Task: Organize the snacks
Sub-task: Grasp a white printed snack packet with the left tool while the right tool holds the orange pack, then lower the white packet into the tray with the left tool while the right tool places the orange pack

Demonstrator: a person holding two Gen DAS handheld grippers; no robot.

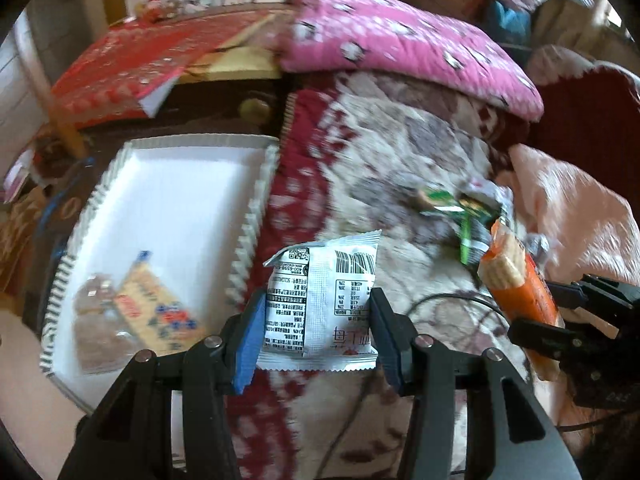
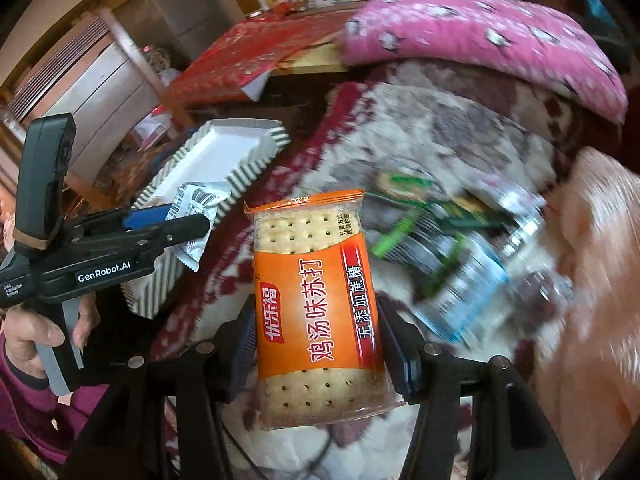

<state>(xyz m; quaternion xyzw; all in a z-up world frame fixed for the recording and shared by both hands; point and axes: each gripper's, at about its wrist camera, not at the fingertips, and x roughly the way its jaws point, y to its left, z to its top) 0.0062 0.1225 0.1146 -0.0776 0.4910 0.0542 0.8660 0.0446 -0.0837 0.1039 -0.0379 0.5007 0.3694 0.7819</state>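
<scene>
My left tool (image 1: 318,322) is closed on a white snack packet (image 1: 322,300), its pads pressing both side edges; the packet stands up between the fingers with its printed back and barcode facing me. Ahead and to the left of this tool sits a white tray (image 1: 180,184) with a ridged, striped rim, and two snack packets (image 1: 132,316) lie in its near corner. The tray is beside a red-and-cream patterned blanket (image 1: 380,140) on the bed.

My right tool (image 2: 318,344) grips an orange cracker packet (image 2: 316,312) by its long sides, held upright and lifted clear of the blanket. To the right of that tool, a loose pile of snacks (image 2: 448,240) lies on the blanket, green and blue wrappers among them, too blurred to sort out. To its left, the left tool shows with the person's hand (image 2: 36,328) on its handle. A pink pillow (image 2: 480,28) lies beyond.
</scene>
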